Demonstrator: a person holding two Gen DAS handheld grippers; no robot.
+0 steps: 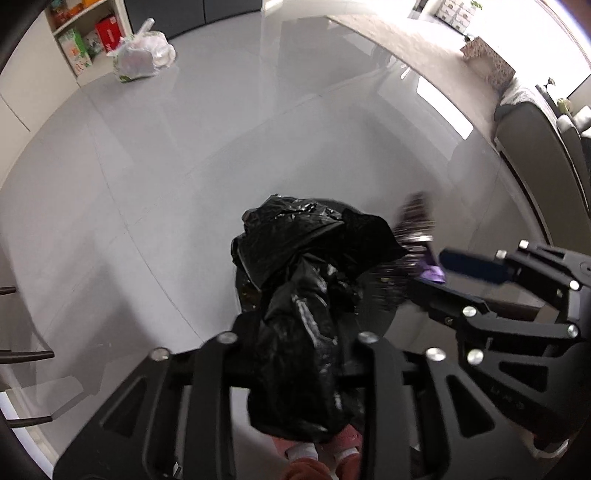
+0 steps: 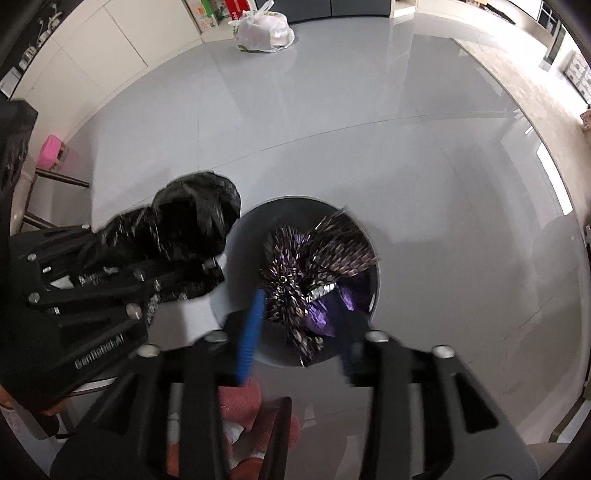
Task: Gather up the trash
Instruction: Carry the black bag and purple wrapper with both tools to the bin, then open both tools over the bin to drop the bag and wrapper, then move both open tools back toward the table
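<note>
Holding the black bag (image 2: 192, 229) clamped in our left gripper (image 1: 299, 343) at 9 o'clock of the bin (image 2: 236, 266), we judge our right gripper (image 2: 299, 328), spread apart, must next seize the purple wrappers (image 2: 314, 266) inside.

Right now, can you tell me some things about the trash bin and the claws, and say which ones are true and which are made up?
1. The left claw is clamped on a black trash bag. True.
2. The round bin is empty. False: it holds a dark patterned wrapper and something purple.
3. The right claw is open over the bin. True.
4. A white plastic bag sits on the floor by the far cabinets. True.
5. The black bag lines the bin. False: it hangs bunched up beside it.
</note>
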